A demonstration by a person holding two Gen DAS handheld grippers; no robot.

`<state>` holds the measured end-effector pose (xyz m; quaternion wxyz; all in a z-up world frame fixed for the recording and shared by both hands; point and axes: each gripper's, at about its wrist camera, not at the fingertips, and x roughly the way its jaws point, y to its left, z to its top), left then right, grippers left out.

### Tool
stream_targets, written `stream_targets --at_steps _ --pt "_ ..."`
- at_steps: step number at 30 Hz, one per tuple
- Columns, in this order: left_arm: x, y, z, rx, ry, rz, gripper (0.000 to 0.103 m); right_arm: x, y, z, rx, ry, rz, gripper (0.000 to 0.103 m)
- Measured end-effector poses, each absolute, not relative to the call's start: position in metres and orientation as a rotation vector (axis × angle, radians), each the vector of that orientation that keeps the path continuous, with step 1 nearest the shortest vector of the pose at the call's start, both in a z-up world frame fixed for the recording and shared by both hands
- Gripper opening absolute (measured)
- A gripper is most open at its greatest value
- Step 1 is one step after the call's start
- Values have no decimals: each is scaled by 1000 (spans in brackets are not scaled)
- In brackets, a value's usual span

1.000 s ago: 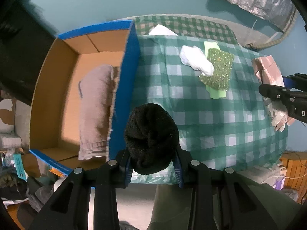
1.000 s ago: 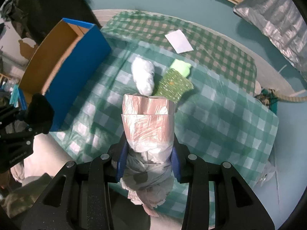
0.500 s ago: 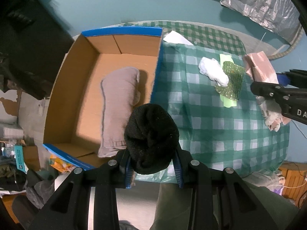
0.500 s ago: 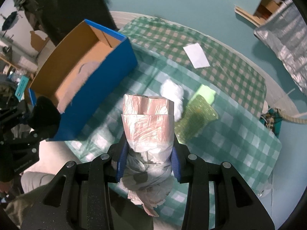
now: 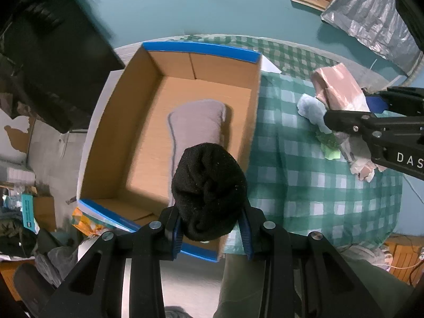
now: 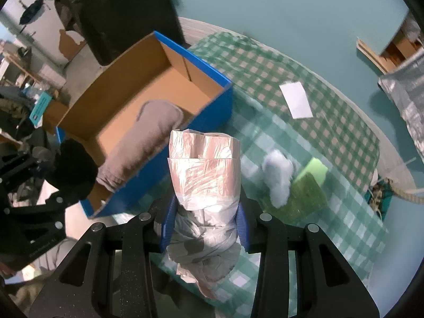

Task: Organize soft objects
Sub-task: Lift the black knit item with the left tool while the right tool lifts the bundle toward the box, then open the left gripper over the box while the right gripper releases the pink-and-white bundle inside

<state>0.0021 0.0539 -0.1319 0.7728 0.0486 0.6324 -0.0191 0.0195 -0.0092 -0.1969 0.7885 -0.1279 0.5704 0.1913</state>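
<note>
Cardboard box [image 5: 169, 122] with blue outer walls is sitting at the edge of the counter [image 5: 304, 185], which is covered by a green checked cloth, and both claws are hanging above it with loads. The left claw [image 5: 210, 228] is gripping a rolled black sock [image 5: 209, 190] between its blue pads, directly over the near end of the box, where a grey folded cloth [image 5: 196, 127] is already lying on the floor of the box. The right claw [image 6: 204, 222] is pinching a pink pack in crinkly plastic [image 6: 205, 169], which is hovering over the counter just beside the box's blue side wall. Beyond the box on the counter, a white fluffy wad [image 6: 277, 180] is resting partly on a green scrubbing pad [image 6: 304, 196], and a white paper slip [image 6: 296, 100] is lying farther off. My judgement is that both loads are heading into the box. Risks from here: the pink pack is sitting close to the box wall, so dropping it too soon is likely to land it on the rim or outside; its loose plastic tail, hanging below the pads, could catch on the box edge. With both claws converging on the same opening, they could bump one another. The sock, if freed near the box's close wall, might roll out over that low end.
</note>
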Motion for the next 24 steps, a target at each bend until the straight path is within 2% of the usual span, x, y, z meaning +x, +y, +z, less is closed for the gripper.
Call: stream_targets --at_steps 24 --pt "26 138 -145 8 1379 61 36 62 80 -201 -340 1251 504 39"
